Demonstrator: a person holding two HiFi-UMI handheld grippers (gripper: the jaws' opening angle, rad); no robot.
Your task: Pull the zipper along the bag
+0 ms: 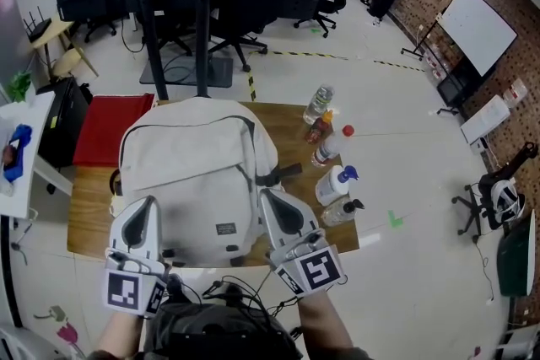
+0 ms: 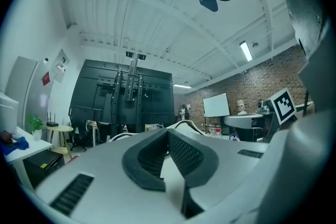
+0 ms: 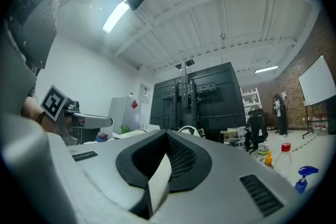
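**Jaws closed both sides, nothing held**

Head view: white backpack [image 1: 198,173] flat on wooden table [image 1: 89,215], bottles [image 1: 331,156] to right. Left gripper [image 1: 145,211] and right gripper [image 1: 274,205] by its near corners.
Left gripper view: pads together, empty.
Right gripper view: same.

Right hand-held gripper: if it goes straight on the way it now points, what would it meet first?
Probably the light grey fabric backpack; the shut right hand-held gripper points at its near side, though depth is unclear.

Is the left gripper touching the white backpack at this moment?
Cannot tell. In the head view the left gripper overlaps the backpack, but from above no gap or contact shows. The left gripper view shows its jaws shut on nothing.
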